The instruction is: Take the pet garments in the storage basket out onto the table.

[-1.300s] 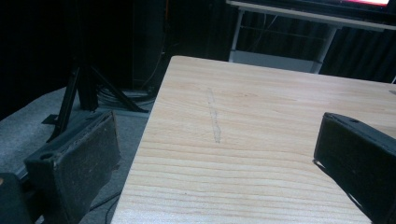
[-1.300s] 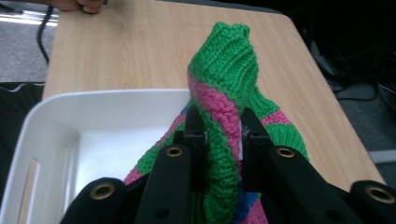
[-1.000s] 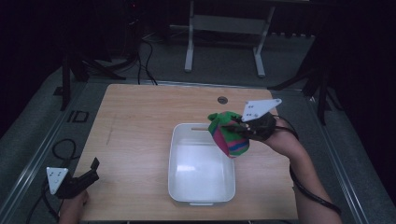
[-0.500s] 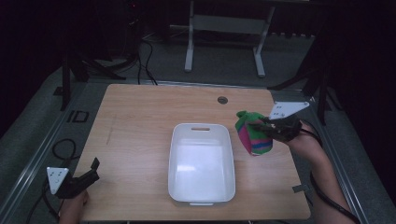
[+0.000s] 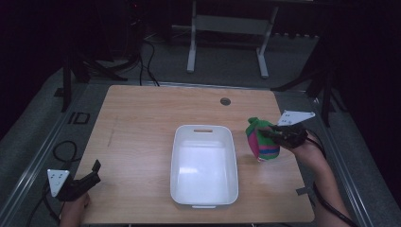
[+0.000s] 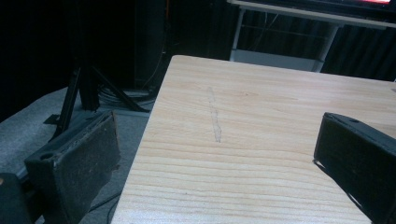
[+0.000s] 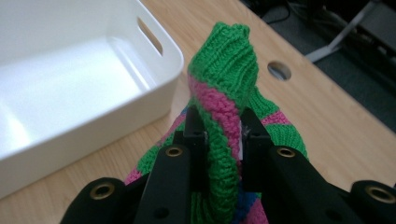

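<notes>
Sock: a knitted bundle (image 5: 263, 142) striped green, pink and blue, just right of the tub and apart from its wall. In the high view its lower end looks to reach the table; I cannot tell if it truly rests there. In the right gripper view a green ribbed cuff (image 7: 227, 51) stands up above the jaws.

Right gripper: the right gripper (image 5: 275, 135) is right of the tub, level with its far half. Its jaws are clamped on a pink-and-green fold of the sock, seen close in the right gripper view (image 7: 223, 135). A grey three-cornered plate sits on top of it.

Right hand: the hand (image 5: 307, 149) is behind the gripper, farther right of the tub, with the forearm running to the near right corner of the table.

Tub: a white rectangular tub (image 5: 178, 156) near the middle of the table, nothing in it, with a slot handle in its far wall (image 7: 149, 35).

Left gripper: the left gripper (image 5: 92, 174) is well left of the tub, at the near left edge of the table. Its jaws stand wide apart with nothing between them; in the left gripper view one jaw hangs past the table edge and the other is over the wood.

Table: a pale wood top (image 5: 137, 118) with a round hole (image 5: 225, 101) beyond the tub's far right corner and a faint streak (image 6: 215, 116) in the grain left of the tub.
</notes>
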